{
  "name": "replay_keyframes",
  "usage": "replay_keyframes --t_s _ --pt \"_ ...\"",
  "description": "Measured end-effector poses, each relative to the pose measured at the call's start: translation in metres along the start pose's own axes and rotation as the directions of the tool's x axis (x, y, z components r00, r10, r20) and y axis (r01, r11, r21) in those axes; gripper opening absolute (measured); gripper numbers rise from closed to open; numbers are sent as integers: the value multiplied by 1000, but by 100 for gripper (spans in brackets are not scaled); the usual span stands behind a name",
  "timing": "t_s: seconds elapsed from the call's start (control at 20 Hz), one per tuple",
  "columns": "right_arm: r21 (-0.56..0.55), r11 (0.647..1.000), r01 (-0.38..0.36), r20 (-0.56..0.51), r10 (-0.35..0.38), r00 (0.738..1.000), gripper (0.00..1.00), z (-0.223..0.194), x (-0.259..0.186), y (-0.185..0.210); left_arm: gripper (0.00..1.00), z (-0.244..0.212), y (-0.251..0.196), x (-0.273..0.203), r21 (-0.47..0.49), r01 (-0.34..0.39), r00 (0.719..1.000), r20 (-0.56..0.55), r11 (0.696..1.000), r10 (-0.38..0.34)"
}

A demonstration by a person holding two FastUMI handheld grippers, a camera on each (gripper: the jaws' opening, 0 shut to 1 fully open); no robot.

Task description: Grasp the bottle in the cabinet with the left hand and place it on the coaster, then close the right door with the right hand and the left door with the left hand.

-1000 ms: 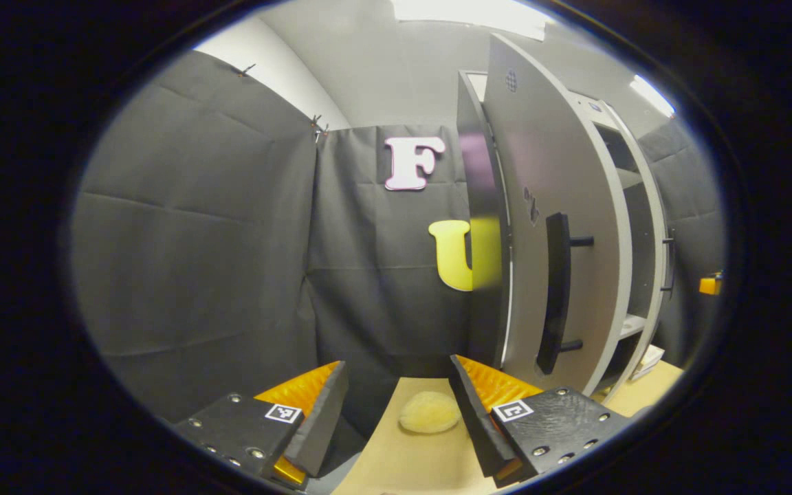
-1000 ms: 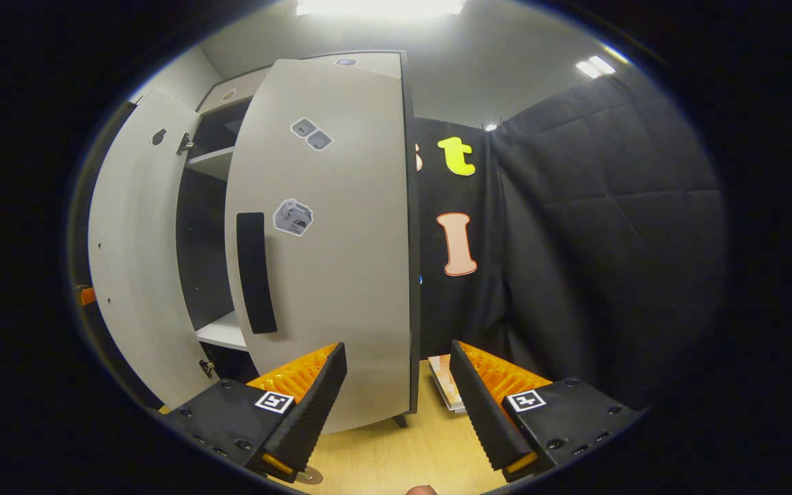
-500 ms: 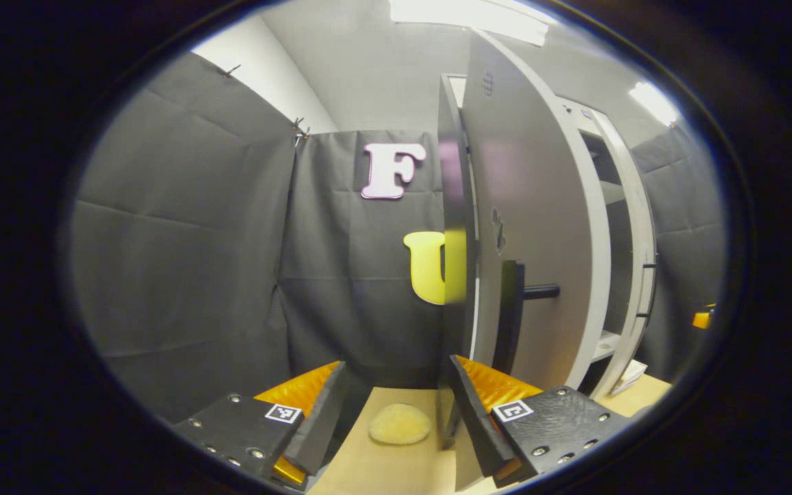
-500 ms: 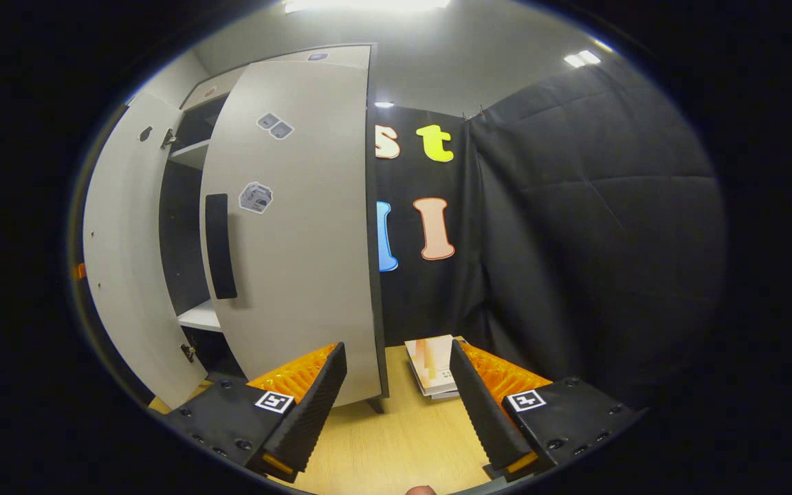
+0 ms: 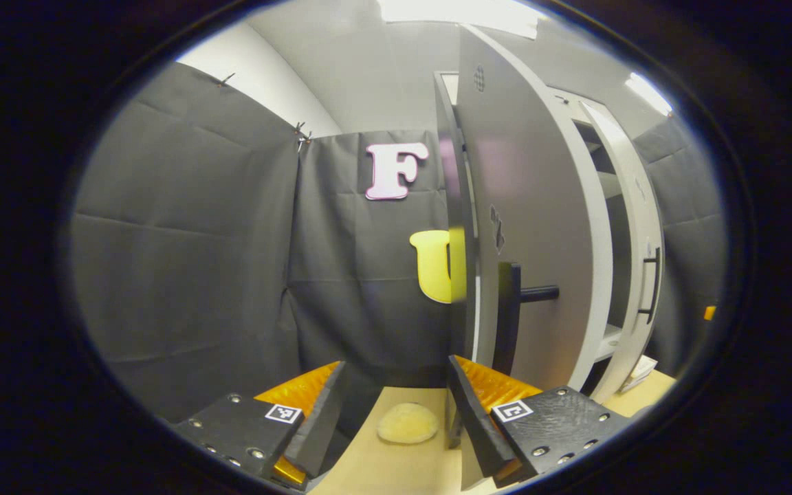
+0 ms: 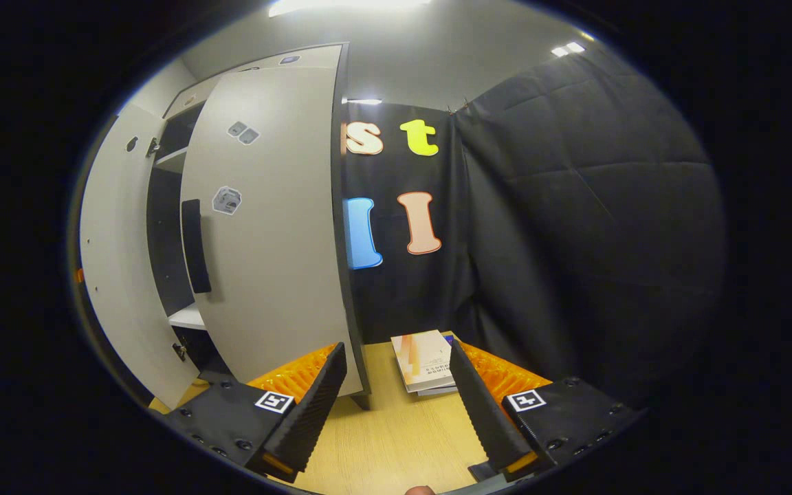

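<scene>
Both cabinet doors stand open, so neither closing step is done, and I judge that closing them is what remains. I cannot see the bottle or a coaster anywhere, so I cannot confirm that the placing step is finished; the stretch of shelf visible between the doors looks bare. My left gripper (image 5: pixel 396 405) has its fingers spread apart, holding nothing. The left door (image 5: pixel 533 227) rises just beyond its right-hand finger; the door's thin edge faces me, and the black handle (image 5: pixel 509 320) juts out just above that fingertip, close but not between the fingers. A pale round pad (image 5: pixel 408 423) lies on the worktop (image 5: pixel 368 467) in the gap between the fingers, farther off. The right door (image 5: pixel 633 240) shows beyond, also ajar, with an open gap between the two doors. My right gripper (image 6: pixel 396 405) is likewise spread wide and empty. From there the right door (image 6: pixel 265 227) stands up and to the left, its lower corner just behind the left-hand finger, and its dark handle (image 6: pixel 193 247) is well above and to the left, away from the fingers. A stack of books (image 6: pixel 427 361) lies on the worktop (image 6: pixel 396 447) ahead, between the fingers. I reckon the right door should go first, as the task orders it.
</scene>
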State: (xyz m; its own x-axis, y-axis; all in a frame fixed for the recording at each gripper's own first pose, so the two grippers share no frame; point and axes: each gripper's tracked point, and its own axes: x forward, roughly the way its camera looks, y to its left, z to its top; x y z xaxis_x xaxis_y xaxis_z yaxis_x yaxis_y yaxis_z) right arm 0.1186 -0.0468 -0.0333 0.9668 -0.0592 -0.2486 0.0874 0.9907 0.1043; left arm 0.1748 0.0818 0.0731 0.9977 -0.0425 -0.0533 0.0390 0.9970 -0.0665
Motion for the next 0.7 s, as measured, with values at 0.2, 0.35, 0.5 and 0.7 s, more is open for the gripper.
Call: replay_keyframes --t_s 0.2,0.35,0.5,0.7 --pt "-4 1000 -13 -6 13 1000 97 -3 4 -7 86 3 -33 -8 4 43 999 7 999 -43" --pt "-2 1000 -15 -4 15 1000 97 -1 6 -15 86 4 -57 -7 3 68 998 13 998 -68" --pt "0 1000 -11 -3 11 1000 96 1 5 -24 86 6 -74 -4 5 86 996 20 996 -86" --pt "-1 1000 -1 -6 1 1000 96 -2 1 -36 86 6 -93 -5 0 110 994 24 994 -110"
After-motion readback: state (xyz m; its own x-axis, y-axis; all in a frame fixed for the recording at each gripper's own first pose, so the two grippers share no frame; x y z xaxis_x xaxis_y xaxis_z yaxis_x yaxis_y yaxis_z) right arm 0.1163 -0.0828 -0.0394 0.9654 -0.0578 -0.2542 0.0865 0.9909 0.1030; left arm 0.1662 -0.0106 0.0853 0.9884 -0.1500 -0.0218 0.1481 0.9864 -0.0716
